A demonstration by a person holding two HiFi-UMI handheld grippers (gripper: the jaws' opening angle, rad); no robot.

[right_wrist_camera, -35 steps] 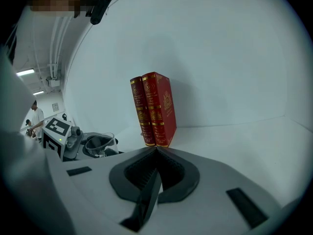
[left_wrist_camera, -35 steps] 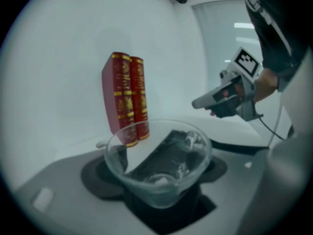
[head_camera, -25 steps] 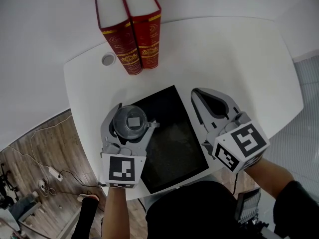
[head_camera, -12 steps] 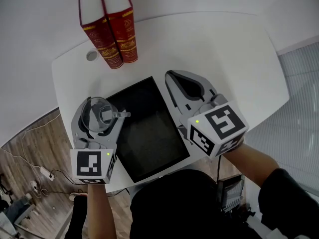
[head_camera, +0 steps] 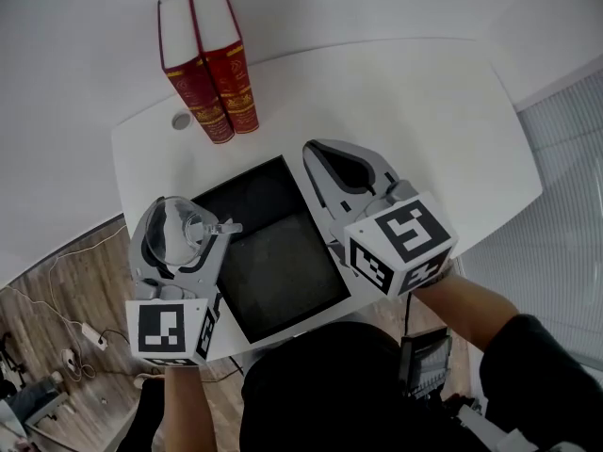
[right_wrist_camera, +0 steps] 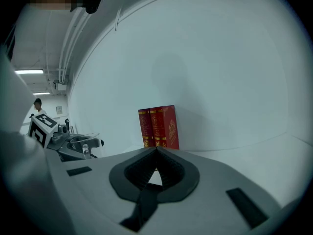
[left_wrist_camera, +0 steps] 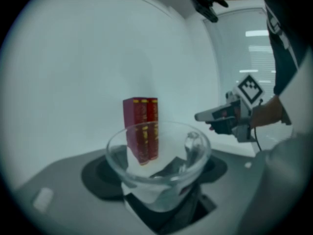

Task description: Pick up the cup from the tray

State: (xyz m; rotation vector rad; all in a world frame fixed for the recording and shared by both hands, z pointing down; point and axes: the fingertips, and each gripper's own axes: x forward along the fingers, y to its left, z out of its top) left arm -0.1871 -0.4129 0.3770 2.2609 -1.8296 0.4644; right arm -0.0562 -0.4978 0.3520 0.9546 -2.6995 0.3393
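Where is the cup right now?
Head view, lower left: the glass cup is clamped in the left hand-held gripper, just left of the black tray.

The left gripper is just left of the tray, its fingers closed around an upright glass cup — the left forearm runs straight back. The right gripper hangs over the tray's right edge, fingers pressed together on nothing — the right forearm angles back rightward.

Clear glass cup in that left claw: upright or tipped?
Upright: the clear glass cup, gripped by the left gripper, has its rim level and facing up.
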